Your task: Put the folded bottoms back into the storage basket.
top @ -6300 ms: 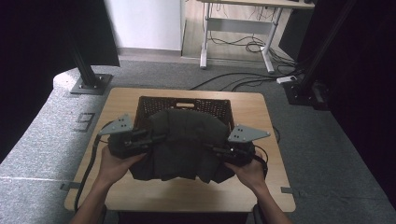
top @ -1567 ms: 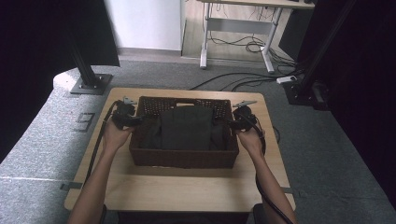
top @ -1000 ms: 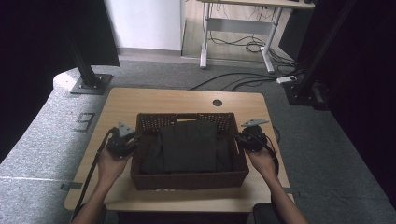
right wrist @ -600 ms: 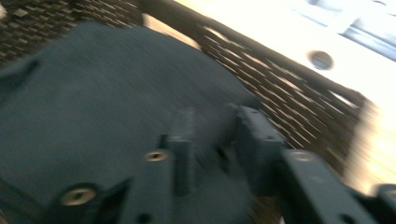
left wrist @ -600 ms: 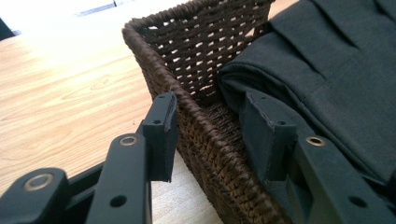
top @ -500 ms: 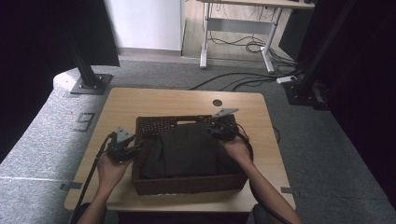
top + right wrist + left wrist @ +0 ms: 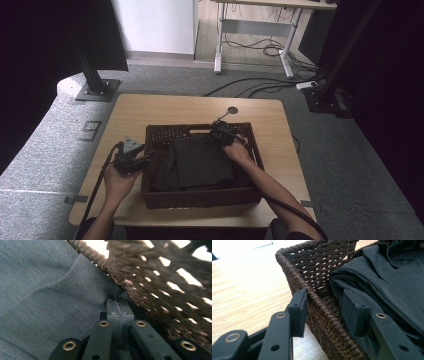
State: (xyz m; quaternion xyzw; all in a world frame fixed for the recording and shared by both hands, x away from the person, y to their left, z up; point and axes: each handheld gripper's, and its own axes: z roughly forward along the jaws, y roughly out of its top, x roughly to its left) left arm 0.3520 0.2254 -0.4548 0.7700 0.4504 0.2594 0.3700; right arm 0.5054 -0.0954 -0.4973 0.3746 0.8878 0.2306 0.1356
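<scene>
On the wooden worktop point(image 7: 150, 107), toward its near edge, the high view shows a dark woven basket point(image 7: 200, 197) holding a folded black garment point(image 7: 197, 162). The left gripper point(image 7: 142, 159) sits at the basket's left wall, while the right gripper point(image 7: 220, 131) reaches down inside by the far right corner of the basket, seemingly to tuck the cloth in where it bunches against the weave. In the left gripper view, the left gripper point(image 7: 324, 312) has its jaws apart and straddling the basket rim point(image 7: 317, 300), one jaw outside over the worktop point(image 7: 242, 295), the other inside beside the garment point(image 7: 387, 282); the pads do not press on the rim (a loose bracket, probably to steady the basket), and the jaws have just been opening with the wall between them. In the right gripper view, the right gripper point(image 7: 117, 305) has its jaws together, tips buried in a fold of the garment point(image 7: 50, 297) right against the basket wall point(image 7: 160, 282); a thin edge of cloth appears pinched between the pads, likely to pull or push that corner flat.
</scene>
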